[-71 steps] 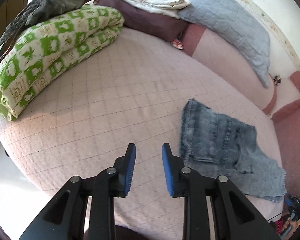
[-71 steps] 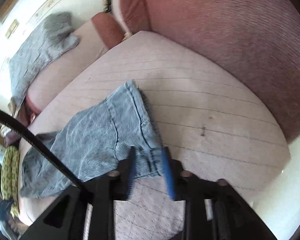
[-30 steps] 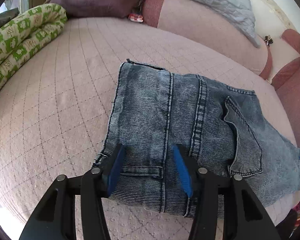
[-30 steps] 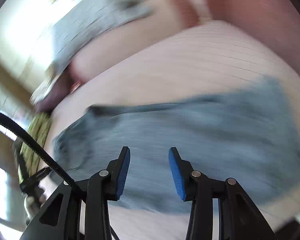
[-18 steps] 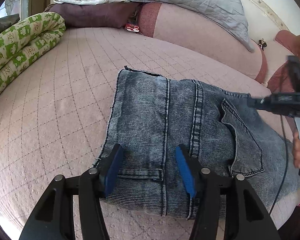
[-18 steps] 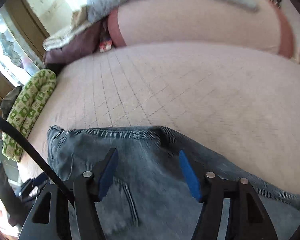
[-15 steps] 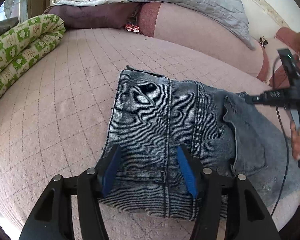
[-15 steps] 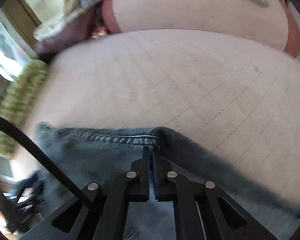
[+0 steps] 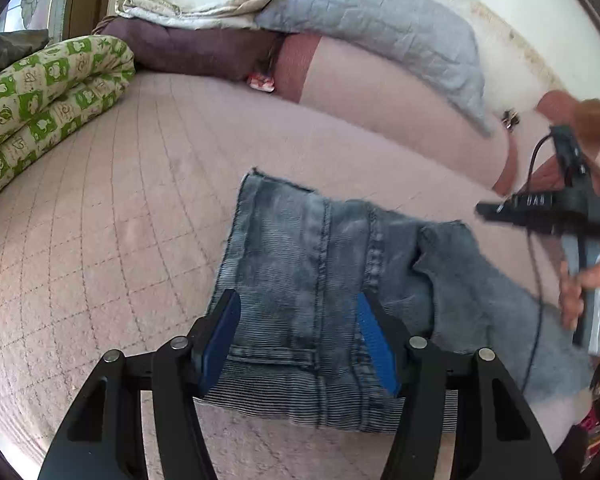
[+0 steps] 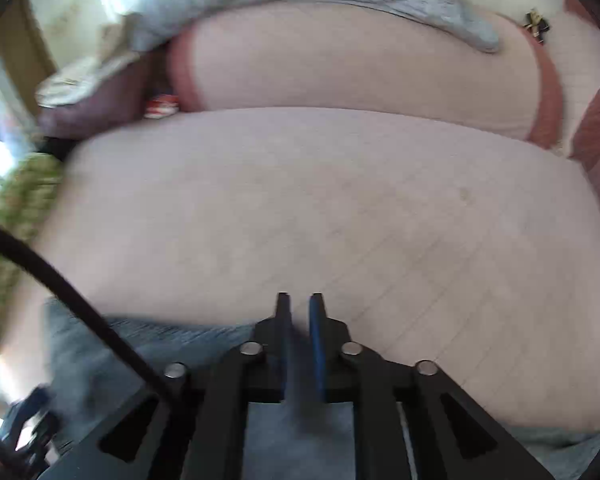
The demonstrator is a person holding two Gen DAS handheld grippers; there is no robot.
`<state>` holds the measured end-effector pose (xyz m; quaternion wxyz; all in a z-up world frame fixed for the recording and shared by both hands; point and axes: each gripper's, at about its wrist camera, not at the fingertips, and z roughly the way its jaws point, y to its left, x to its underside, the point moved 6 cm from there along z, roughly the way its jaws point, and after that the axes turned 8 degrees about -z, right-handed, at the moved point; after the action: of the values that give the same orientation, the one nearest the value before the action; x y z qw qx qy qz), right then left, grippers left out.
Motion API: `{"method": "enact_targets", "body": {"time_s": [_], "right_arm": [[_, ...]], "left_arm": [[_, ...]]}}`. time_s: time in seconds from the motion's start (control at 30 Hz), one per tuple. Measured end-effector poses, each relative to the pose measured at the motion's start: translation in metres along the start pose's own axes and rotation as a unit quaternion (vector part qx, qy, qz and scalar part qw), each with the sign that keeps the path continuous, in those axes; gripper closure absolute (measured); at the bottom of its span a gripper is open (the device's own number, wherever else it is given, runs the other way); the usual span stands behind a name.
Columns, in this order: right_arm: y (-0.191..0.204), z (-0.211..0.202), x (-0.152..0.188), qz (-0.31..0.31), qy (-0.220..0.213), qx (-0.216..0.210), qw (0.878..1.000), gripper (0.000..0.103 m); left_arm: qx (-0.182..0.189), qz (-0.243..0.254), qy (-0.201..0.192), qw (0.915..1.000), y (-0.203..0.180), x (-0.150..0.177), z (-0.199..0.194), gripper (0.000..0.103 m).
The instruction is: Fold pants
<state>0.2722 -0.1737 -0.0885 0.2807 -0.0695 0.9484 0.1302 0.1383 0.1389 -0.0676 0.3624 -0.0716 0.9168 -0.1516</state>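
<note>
Faded blue denim pants (image 9: 300, 264) lie on the pink quilted bed (image 9: 132, 200), waistband toward me. My left gripper (image 9: 296, 316) is open, its blue pads either side of the waistband area just above the cloth. My right gripper (image 9: 484, 210) shows at the right of the left wrist view, held by a hand, lifting the pants' far right edge, which folds over. In the right wrist view the right gripper (image 10: 300, 312) is nearly shut on a fold of the denim (image 10: 300, 420); the view is blurred.
A green-and-cream patterned quilt roll (image 9: 40, 92) lies at the left. A dark purple bundle (image 9: 188, 48), cream cloth and a grey pillow (image 9: 380, 20) sit at the back along the pink headboard cushion (image 9: 380, 92). A black cable (image 10: 80, 300) crosses the right wrist view.
My right gripper shut on the pants' far edge and lifted it, folding the right part of the denim over. My left gripper stayed open over the waistband.
</note>
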Motion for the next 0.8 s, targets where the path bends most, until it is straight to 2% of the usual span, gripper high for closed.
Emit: {"method": "enact_targets", "body": {"time_s": [0.07,0.13,0.2,0.23,0.33,0.43,0.53,0.6,0.67,0.8], "right_arm": [[0.009,0.008,0.01,0.008,0.018,-0.041,0.999,0.088],[0.007,0.027,0.014,0.011,0.034,-0.039,0.999,0.088],[-0.004,0.056,0.019,0.034,0.067,-0.03,0.997,0.087],[-0.01,0.064,0.022,0.051,0.078,-0.033,0.995,0.087],[-0.027,0.072,0.015,0.115,0.064,-0.05,0.99,0.088],[-0.025,0.043,0.014,0.106,0.032,-0.047,0.993,0.085],[-0.003,-0.004,0.033,0.06,-0.004,-0.052,0.997,0.067],[0.02,-0.03,0.062,0.038,-0.018,-0.072,0.997,0.049],[0.031,-0.04,0.088,0.019,-0.016,-0.073,0.997,0.048],[0.036,-0.043,0.154,-0.008,0.003,-0.027,1.0,0.048]], "left_arm": [[-0.013,0.019,0.009,0.9997,-0.006,0.004,0.006,0.043],[-0.054,0.036,0.019,0.9977,-0.005,0.01,0.016,0.043],[-0.072,0.032,0.036,0.9963,0.002,0.013,0.025,0.043],[-0.067,0.025,0.044,0.9965,0.006,0.013,0.029,0.043],[-0.055,0.019,0.041,0.9975,0.007,0.011,0.027,0.042],[-0.036,0.003,0.035,0.9987,0.01,0.009,0.021,0.042],[-0.009,-0.028,0.03,0.9991,0.018,0.004,0.015,0.041],[-0.037,-0.02,0.038,0.9984,0.021,0.006,0.021,0.041],[-0.068,0.01,0.036,0.997,0.016,0.01,0.025,0.041],[-0.107,0.059,0.017,0.9924,0.005,0.019,0.025,0.041]]}}
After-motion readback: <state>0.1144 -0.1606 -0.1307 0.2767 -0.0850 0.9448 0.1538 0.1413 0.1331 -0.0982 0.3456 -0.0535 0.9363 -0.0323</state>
